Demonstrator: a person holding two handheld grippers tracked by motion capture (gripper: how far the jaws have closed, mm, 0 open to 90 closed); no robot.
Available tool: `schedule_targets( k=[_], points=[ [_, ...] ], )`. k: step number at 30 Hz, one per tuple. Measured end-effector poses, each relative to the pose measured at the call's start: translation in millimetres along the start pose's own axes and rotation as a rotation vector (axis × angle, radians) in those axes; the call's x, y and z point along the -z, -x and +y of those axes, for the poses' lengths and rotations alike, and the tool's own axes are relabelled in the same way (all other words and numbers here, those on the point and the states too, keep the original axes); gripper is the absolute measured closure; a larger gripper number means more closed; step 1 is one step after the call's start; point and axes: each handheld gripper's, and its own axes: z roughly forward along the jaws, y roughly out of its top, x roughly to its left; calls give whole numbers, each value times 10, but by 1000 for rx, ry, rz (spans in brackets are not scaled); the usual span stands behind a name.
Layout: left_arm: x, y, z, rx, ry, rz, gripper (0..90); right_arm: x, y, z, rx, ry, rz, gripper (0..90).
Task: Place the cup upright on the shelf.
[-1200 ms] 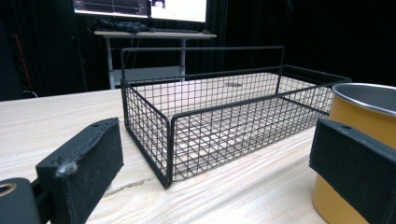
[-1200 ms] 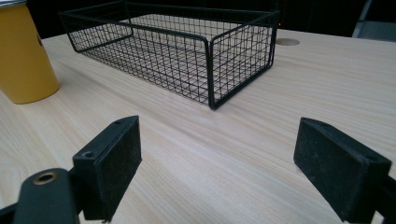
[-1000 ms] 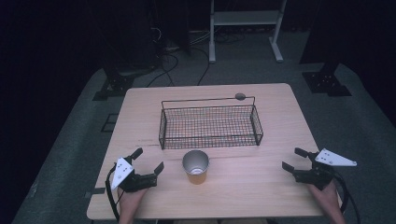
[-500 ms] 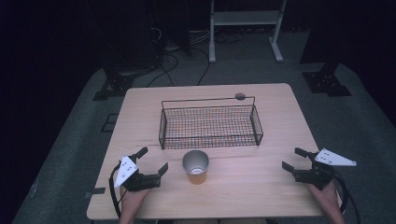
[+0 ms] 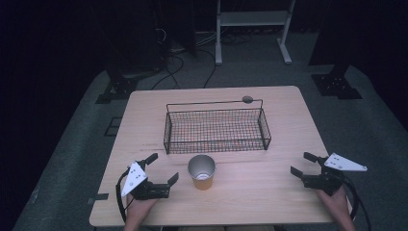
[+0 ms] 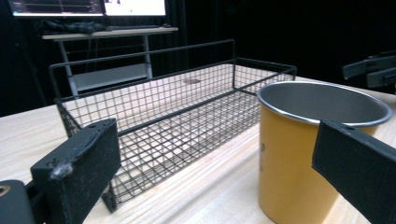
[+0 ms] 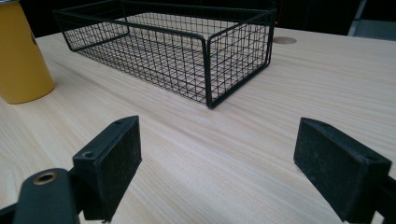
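A yellow cup [image 5: 201,172] with a metal inside stands upright on the wooden table [image 5: 269,187], just in front of a black wire basket [image 5: 216,126]. My left gripper [image 5: 162,168] lies open on the table left of the cup, apart from it. In the left gripper view the cup [image 6: 299,154] stands ahead and to the right between the open jaws, with the basket [image 6: 163,126] behind it. Open as well, my right gripper [image 5: 301,163] rests near the table's right front; nothing sits between its jaws. The right gripper view has the cup [image 7: 21,56] far left and the basket [image 7: 173,42] ahead.
A small round grey inset [image 5: 247,99] sits in the tabletop behind the basket. Dark stands and cables [image 5: 173,53] lie on the floor beyond the table. A white shelf frame [image 5: 250,24] stands at the back. The other gripper [image 6: 373,70] appears far right in the left gripper view.
My left gripper has slid a little to the right, closer to the cup. The right gripper, cup and basket have not moved.
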Motion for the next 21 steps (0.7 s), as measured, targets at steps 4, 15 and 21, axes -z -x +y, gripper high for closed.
schedule_targets(
  k=[4, 15, 21],
  points=[
    [-2, 35, -1, 0, 0, -23, 5, 0, 0, 0, 1, 0, 1, 140],
    [-29, 116, 10, 0, -5, -103, 5, 0, 6, 0, -1, 3, 2, 140],
    [-42, 170, 7, -14, -18, -126, 5, 0, 7, 0, -3, 4, 3, 140]
  ],
)
